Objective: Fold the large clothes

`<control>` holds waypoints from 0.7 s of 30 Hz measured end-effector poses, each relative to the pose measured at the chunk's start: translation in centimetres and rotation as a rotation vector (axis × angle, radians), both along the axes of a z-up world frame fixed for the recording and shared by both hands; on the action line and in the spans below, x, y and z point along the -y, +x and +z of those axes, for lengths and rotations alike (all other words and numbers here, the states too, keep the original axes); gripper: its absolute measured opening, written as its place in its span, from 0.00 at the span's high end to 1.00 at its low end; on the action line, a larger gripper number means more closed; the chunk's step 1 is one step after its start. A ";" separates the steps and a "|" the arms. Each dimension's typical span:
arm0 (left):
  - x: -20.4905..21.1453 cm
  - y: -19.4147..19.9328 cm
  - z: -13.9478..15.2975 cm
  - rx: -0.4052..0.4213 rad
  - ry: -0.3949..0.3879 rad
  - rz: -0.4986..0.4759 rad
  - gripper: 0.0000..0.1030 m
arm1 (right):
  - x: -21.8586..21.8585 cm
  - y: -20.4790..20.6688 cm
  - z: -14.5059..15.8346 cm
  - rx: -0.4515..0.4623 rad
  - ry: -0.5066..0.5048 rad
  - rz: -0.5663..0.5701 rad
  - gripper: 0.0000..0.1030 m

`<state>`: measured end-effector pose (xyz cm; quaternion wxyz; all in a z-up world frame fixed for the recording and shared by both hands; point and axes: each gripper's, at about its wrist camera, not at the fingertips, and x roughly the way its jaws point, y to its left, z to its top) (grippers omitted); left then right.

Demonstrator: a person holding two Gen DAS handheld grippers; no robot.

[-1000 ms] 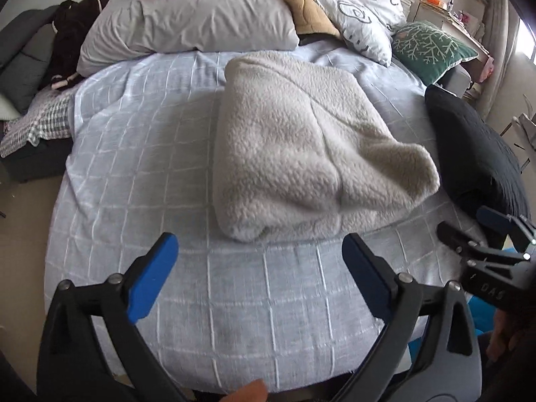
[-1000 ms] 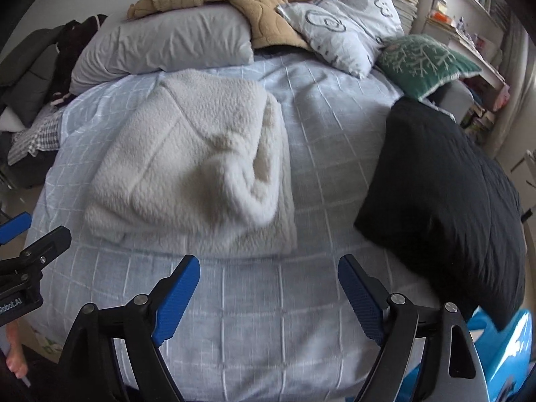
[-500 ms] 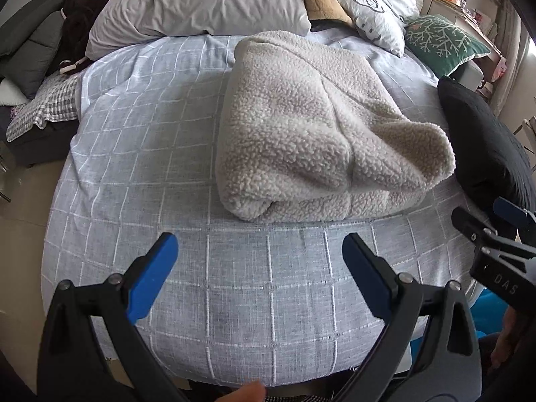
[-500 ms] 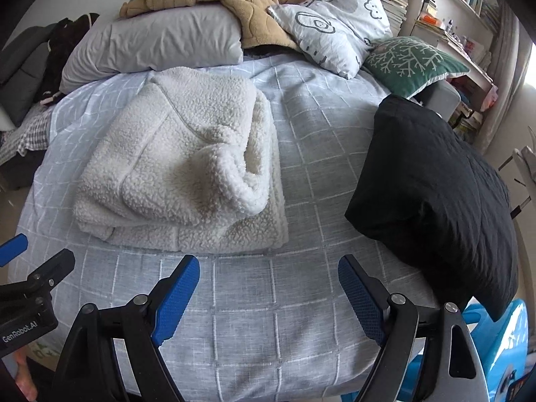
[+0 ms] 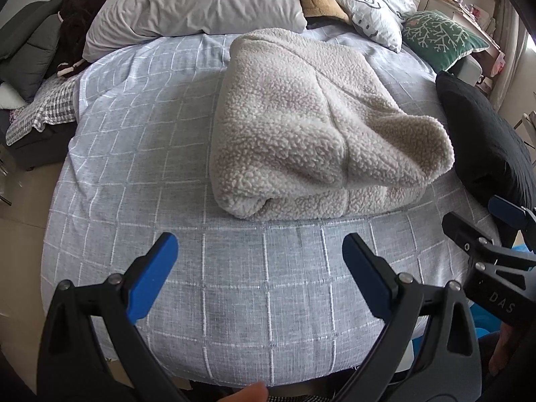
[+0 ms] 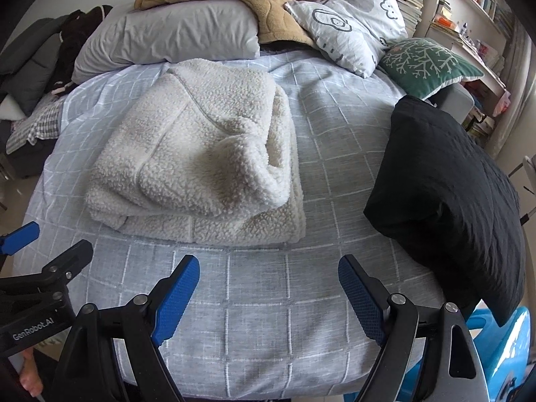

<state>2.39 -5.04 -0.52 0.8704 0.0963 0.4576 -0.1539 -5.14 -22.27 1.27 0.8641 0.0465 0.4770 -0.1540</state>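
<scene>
A cream fleece garment (image 5: 311, 127) (image 6: 201, 164) lies folded into a thick bundle in the middle of the bed (image 5: 140, 134) (image 6: 338, 154), which has a grey checked cover. My left gripper (image 5: 259, 251) hangs open over the bed's near edge, in front of the bundle and clear of it. Nothing sits between its blue pads. My right gripper (image 6: 268, 278) is open too, empty, a little short of the bundle's near right corner. Each gripper shows at the edge of the other's view: the right gripper (image 5: 495, 234) and the left gripper (image 6: 40, 261).
A black cushion (image 6: 452, 194) lies at the bed's right side. Grey, patterned and green pillows (image 6: 432, 63) and a tan blanket (image 6: 261, 3) crowd the headboard end. Dark clothes (image 5: 50, 43) pile up at the left. A blue plastic object (image 6: 502, 345) stands low at the right.
Both views have shifted a little: the fleece bundle sits higher and slightly nearer in frame than a second ago. The garment itself has not moved and both grippers stay open.
</scene>
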 end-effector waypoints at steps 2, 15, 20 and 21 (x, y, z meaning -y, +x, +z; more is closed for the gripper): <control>0.0 0.0 0.0 0.002 0.000 0.001 0.05 | -0.1 0.0 0.0 0.000 -0.001 0.005 0.16; 0.0 -0.1 0.0 -0.005 -0.005 0.004 0.04 | -0.2 0.2 0.0 -0.004 0.014 0.014 0.16; 0.0 -0.1 0.0 -0.007 -0.007 0.002 0.05 | -0.3 0.2 0.0 -0.005 0.018 0.016 0.16; 0.0 -0.1 0.0 -0.007 -0.006 0.000 0.05 | -0.3 0.2 0.0 -0.006 0.018 0.016 0.16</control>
